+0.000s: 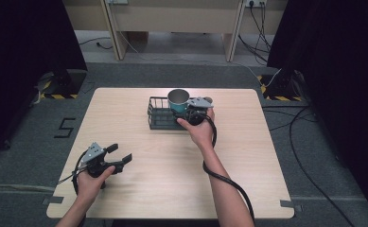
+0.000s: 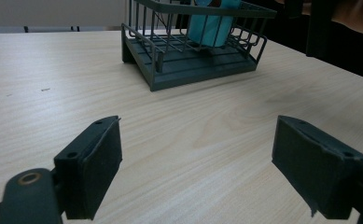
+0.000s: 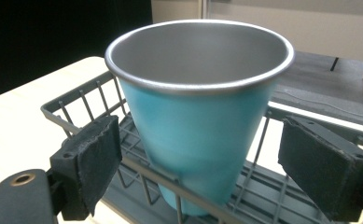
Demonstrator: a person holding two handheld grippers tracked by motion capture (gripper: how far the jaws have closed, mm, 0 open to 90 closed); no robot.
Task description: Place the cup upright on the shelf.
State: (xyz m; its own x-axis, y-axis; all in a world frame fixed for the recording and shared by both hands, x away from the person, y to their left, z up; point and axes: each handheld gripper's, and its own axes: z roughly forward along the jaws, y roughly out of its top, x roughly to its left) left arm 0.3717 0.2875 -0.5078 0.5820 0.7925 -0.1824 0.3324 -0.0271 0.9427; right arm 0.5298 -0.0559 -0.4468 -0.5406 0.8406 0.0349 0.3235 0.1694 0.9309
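Note:
A teal metal cup [image 1: 178, 100] [image 3: 200, 112] [image 2: 212, 25] stands upright in the right end of a dark wire basket [image 1: 159, 115] [image 2: 188, 63] [image 3: 90, 105] at the table's far middle. My right gripper [image 1: 191, 109] [image 3: 200, 161] is open at the basket's right side, its jaws on either side of the cup and apart from it. My left gripper [image 1: 121, 154] [image 2: 198, 172] is open near the table's front left, low over bare wood, with nothing between its jaws.
The light wooden table [image 1: 172, 165] has free room across its front and right. Dark curtains and stand bases [image 1: 61, 82] flank the table, with cables [image 1: 309, 142] on the grey floor at the right.

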